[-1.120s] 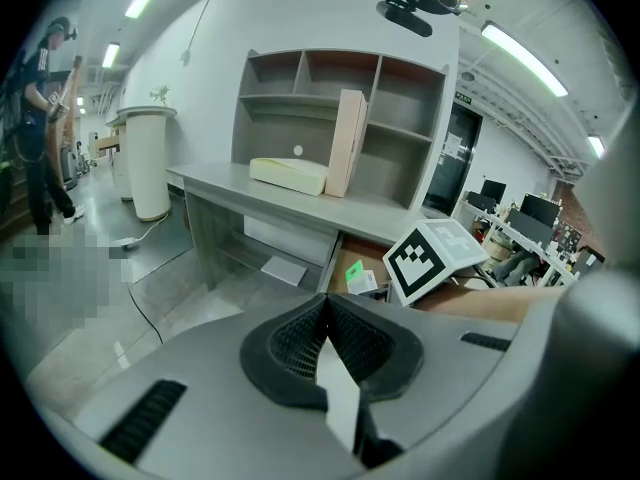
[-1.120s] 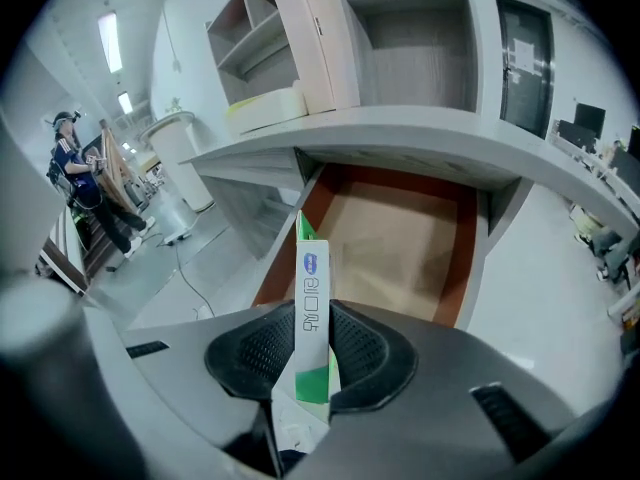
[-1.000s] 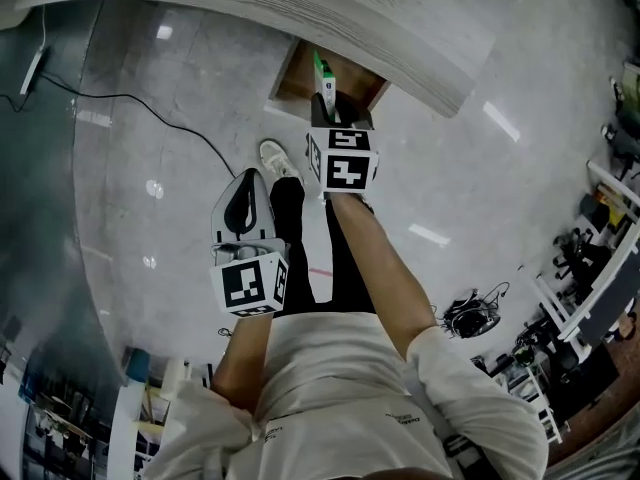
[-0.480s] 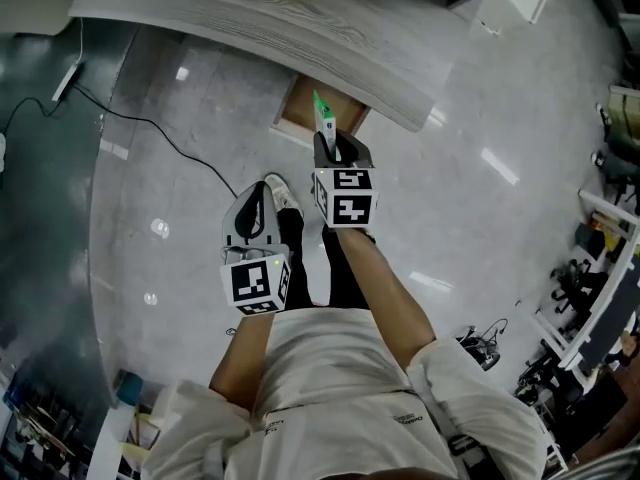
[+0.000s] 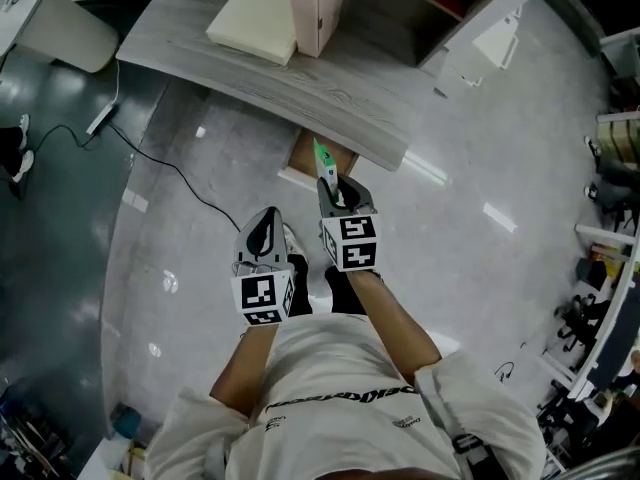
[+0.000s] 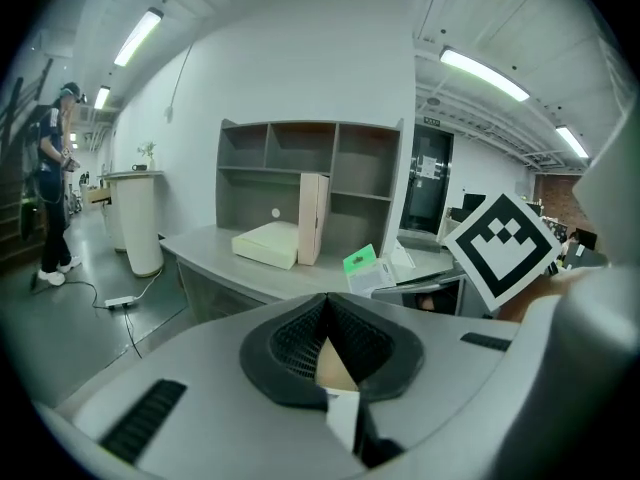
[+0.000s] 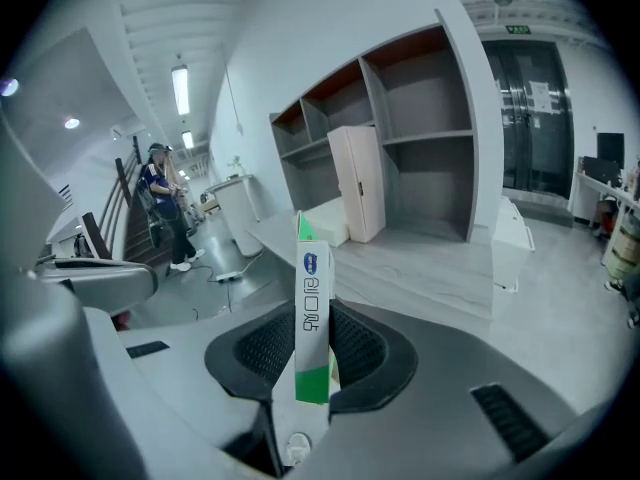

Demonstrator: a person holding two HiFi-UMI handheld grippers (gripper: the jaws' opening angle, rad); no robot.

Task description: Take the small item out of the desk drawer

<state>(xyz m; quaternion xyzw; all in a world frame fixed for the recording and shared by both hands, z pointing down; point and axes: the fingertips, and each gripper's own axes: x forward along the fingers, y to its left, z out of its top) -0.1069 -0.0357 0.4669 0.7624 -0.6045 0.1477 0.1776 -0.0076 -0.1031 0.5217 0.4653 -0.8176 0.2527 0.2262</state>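
Your right tool (image 7: pixel 312 323) is clamped on the one slim green-and-white carton (image 7: pixel 311 258), gripped low so it stands upright, clear of the single open brown drawer (image 5: pixel 306 152) under the grey wood-grain counter (image 5: pixel 250 83). Your left tool (image 6: pixel 327 313) has its jaws closed on nothing, riding spare alongside. On the counter: one cream flat box (image 5: pixel 255 23) and one pale pink upright box (image 5: pixel 317 8).

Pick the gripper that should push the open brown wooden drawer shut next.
Left, probably. The left gripper is shut on nothing and free, near the brown wooden drawer; the right gripper is clamped on the slim green-and-white box.
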